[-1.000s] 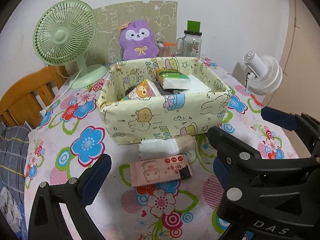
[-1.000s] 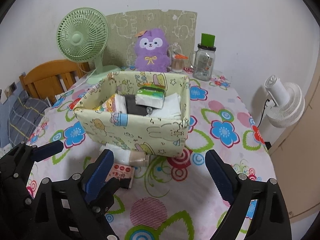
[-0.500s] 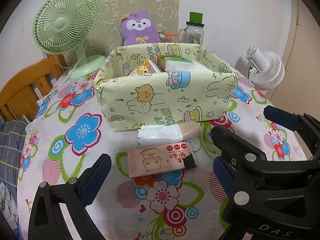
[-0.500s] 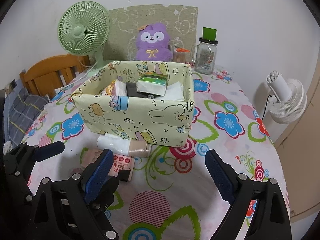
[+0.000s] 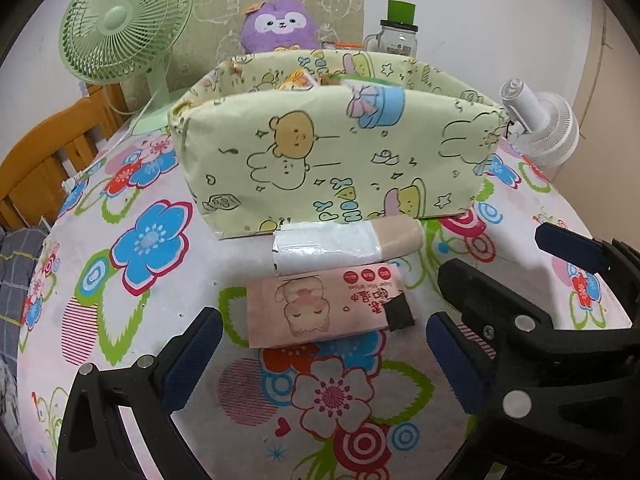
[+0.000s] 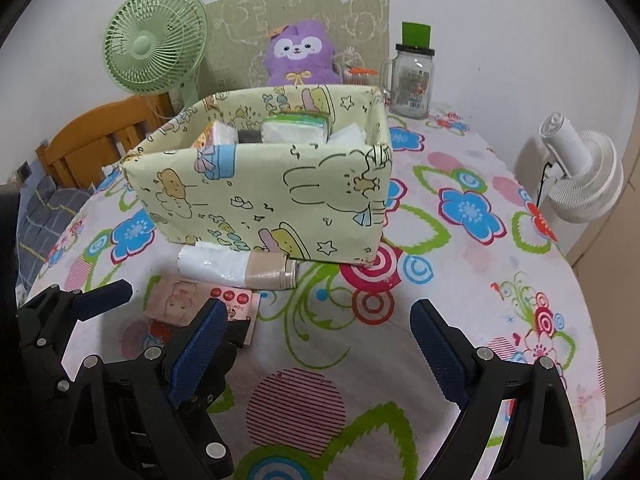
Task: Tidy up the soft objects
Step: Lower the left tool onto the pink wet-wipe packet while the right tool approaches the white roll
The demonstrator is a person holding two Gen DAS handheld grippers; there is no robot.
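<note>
Both claws are wide open and empty. The left claw (image 5: 320,354) approaches the pink wipes pack (image 5: 326,306) just ahead; next it must close on it.

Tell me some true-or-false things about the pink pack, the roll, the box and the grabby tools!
1. The pink wipes pack lies on the table in front of the box. True.
2. The white roll is inside the box. False: it lies on the tablecloth against the box's front wall.
3. The left tool is open and holds nothing. True.
4. The right tool is squeezing the purple plush. False: it is open and empty; the plush sits behind the box.
5. The box is empty. False: tissue packs show inside.
</note>
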